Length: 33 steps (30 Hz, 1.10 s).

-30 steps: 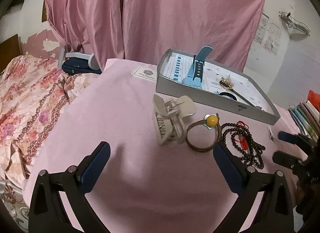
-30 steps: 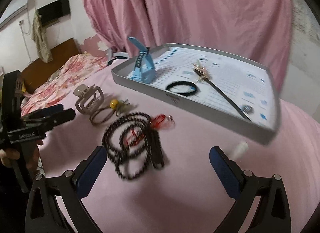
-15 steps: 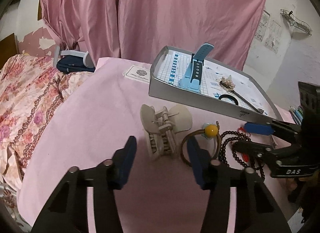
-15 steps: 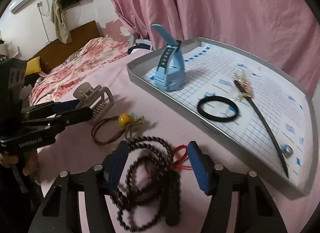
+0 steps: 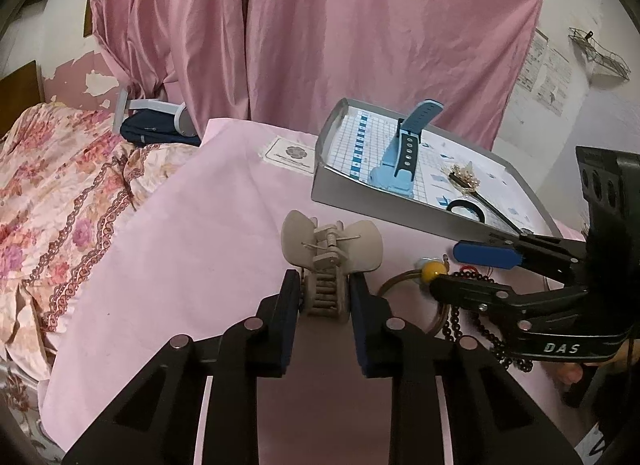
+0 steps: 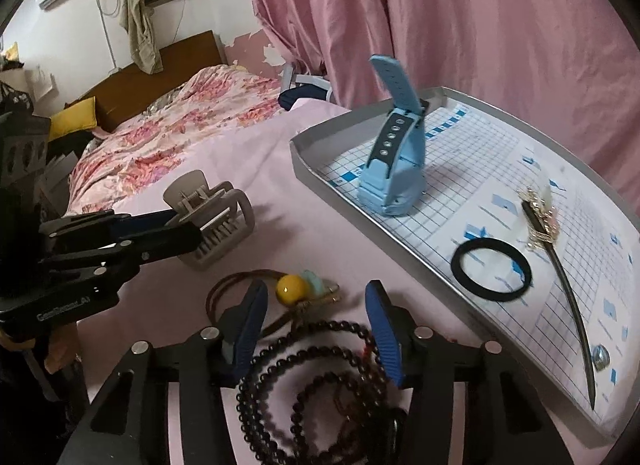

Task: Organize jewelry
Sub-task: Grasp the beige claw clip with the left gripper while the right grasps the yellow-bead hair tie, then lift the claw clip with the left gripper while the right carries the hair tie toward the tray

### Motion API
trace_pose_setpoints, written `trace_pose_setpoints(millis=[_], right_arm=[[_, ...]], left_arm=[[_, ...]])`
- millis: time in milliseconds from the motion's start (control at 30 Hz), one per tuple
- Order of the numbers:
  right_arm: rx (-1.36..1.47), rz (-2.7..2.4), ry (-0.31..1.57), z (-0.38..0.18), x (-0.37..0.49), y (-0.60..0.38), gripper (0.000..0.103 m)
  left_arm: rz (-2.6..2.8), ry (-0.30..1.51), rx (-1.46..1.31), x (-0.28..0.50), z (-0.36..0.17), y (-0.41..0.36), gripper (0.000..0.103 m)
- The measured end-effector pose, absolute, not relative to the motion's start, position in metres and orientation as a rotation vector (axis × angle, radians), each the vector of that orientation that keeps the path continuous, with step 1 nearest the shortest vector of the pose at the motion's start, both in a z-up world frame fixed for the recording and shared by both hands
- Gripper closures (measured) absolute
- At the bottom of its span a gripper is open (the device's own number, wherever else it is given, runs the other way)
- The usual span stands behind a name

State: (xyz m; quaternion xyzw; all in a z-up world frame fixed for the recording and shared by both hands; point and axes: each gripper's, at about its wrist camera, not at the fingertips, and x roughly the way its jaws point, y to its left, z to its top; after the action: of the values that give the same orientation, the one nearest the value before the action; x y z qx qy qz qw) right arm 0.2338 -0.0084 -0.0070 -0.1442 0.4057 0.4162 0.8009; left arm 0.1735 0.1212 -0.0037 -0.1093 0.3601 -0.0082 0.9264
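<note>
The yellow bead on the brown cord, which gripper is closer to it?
Right. The right gripper hangs open just above the yellow bead, its jaws on either side of the cord. The left gripper is off to the side, shut on the hair clip.

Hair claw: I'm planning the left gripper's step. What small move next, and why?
Probably lift it straight up. The left gripper looks closed on the hair claw, which still rests on the pink cloth outside the grey tray.
</note>
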Motion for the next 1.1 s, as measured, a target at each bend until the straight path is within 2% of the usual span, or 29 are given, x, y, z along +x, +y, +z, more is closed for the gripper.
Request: trace_pose_setpoints(millis=[133, 400, 667, 1100], right_arm=[[-0.338, 0.892, 0.884, -0.013, 0.236, -0.002, 0.06], [-0.34, 0.875, 0.881, -0.011, 0.236, 0.002, 0.076], [-0.288, 0.86, 0.816, 0.004, 0.225, -0.019, 0.077], [-0.134, 0.699, 0.665, 0.055, 0.216, -0.119, 0.077]], left_arm=[[-0.003, 0.738, -0.226, 0.171, -0.003, 0.123, 0.082], [0.027, 0.729, -0.253, 0.168, -0.003, 0.122, 0.082], [0.033, 0.725, -0.259, 0.165, 0.001, 0.118, 0.083], [-0.025, 0.689, -0.201, 0.169, 0.022, 0.069, 0.083]])
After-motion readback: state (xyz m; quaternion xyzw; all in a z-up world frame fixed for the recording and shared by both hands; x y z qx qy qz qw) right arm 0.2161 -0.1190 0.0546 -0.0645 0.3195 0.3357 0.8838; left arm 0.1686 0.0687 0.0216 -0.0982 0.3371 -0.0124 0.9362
